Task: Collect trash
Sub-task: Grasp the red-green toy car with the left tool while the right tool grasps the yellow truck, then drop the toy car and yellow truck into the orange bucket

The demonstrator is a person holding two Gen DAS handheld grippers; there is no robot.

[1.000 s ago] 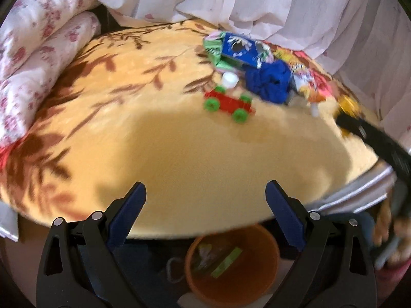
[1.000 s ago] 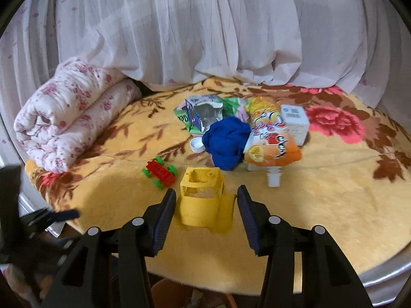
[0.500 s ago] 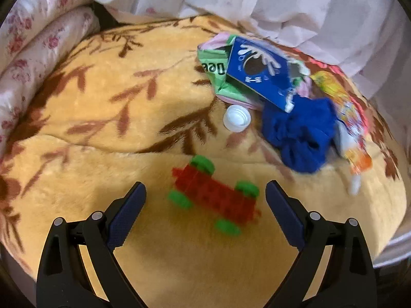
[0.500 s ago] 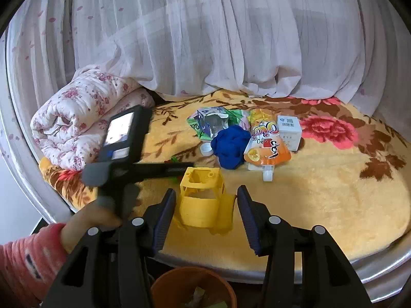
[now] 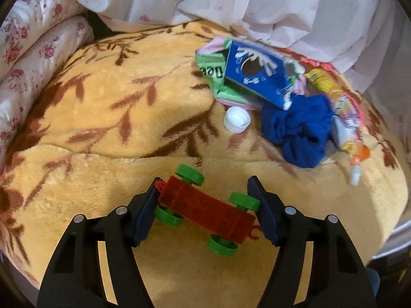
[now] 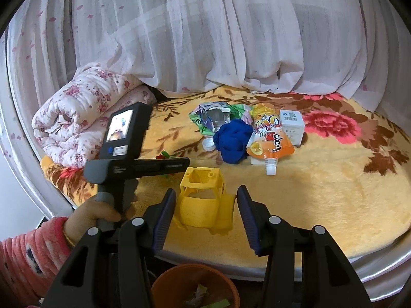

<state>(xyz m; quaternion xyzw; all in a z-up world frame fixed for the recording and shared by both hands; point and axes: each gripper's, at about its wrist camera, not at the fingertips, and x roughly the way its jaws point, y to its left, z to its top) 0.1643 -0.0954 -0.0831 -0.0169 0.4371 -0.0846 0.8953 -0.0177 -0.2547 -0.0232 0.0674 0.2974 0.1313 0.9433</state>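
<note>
**Two toys in the tools, the trash not yet touched**

At the far left of the right wrist view a rolled floral quilt (image 6: 84, 118) is seen against the curtain (image 6: 205, 33), kept clear of the bed's blanket (image 6: 321, 187), where the clutter lies. Lower left, a hand (image 6: 95, 213) in a pink sleeve (image 6: 28, 254) is wrapped round the handle of the left tool (image 5: 204, 205), which is angled down at the bed.

In the left wrist view that tool's jaws have just been closing, and the red toy car (image 5: 208, 210) with green wheels lies between them. The left pad appears to touch the car's end; at the right pad a firm press cannot be confirmed. The car is probably being cleared from among the rubbish.

Toward the centre, the right tool (image 6: 205, 213) is closed partway on a yellow toy piece (image 6: 203, 200), held at its sides above the near edge of the bed. Below it, at the bottom of the frame, the orange bin (image 6: 195, 285) stands with scraps already inside.

Further right and higher lies the trash itself: a torn blue carton (image 5: 257, 77), a white cap (image 5: 236, 121), a blue cloth (image 5: 298, 131), an orange drink pouch (image 6: 269, 138) and a small white box (image 6: 291, 125), bunched closely together.
</note>
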